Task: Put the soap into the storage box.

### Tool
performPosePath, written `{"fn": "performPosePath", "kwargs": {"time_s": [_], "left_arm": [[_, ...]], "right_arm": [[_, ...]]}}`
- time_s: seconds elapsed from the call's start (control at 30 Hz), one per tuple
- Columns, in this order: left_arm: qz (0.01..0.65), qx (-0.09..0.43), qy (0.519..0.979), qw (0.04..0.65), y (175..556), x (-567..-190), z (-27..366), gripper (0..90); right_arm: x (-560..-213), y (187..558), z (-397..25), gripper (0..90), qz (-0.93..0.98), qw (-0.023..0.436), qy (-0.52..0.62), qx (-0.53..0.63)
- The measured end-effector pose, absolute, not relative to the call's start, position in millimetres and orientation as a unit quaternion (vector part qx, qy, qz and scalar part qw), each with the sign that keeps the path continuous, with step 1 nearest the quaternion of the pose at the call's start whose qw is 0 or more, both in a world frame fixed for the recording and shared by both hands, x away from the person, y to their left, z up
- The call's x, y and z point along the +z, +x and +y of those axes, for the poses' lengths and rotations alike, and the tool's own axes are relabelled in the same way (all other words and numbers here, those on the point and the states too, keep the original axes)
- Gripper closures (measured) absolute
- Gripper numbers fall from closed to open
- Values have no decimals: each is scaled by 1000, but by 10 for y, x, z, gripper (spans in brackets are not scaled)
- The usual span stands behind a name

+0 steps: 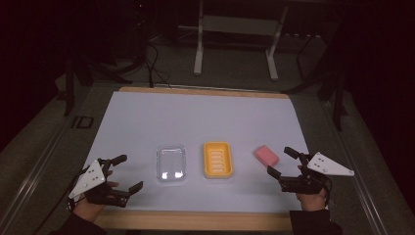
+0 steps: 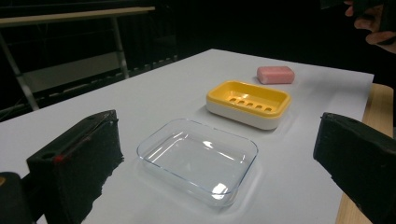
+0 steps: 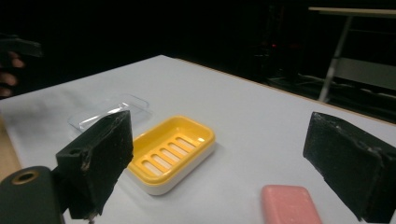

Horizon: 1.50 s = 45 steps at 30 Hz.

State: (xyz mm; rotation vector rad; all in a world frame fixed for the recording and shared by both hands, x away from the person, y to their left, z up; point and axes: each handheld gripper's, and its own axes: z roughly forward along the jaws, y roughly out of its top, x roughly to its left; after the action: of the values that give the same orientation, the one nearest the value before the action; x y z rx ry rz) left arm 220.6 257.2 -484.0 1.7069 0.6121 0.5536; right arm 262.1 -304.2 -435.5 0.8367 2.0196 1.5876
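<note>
A yellow soap dish with a slotted insert sits at the middle front of the white table. A clear plastic lid lies to its left. A pink soap bar lies to its right. My left gripper stands open at the front left, pointing at the lid. My right gripper stands open at the front right, close to the soap bar. Neither holds anything.
The white mat covers a wooden table top whose edge shows along the front. A metal table frame stands on the dark floor behind. Cables lie on the floor at back left.
</note>
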Motion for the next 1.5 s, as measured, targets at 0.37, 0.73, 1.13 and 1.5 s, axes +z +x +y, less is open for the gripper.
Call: {"fn": "performPosePath", "kwargs": {"time_s": [0.37,0.73,1.13,1.5], "left_arm": [[263,234,736,578,2211,-4856,2575,12],[264,234,742,570,2228,-4875,2570,13],[263,232,743,570,2225,-4878,2572,12],[262,231,745,569,2226,-4881,2571,13]], "right_arm": [[-4388,2710,-3131,92,783,174,255,541],[-4522,2778,-2999,118,878,106,201,421],[-4564,2895,-2895,109,949,5,189,254],[-4438,2987,-2854,106,968,-6,197,155]]}}
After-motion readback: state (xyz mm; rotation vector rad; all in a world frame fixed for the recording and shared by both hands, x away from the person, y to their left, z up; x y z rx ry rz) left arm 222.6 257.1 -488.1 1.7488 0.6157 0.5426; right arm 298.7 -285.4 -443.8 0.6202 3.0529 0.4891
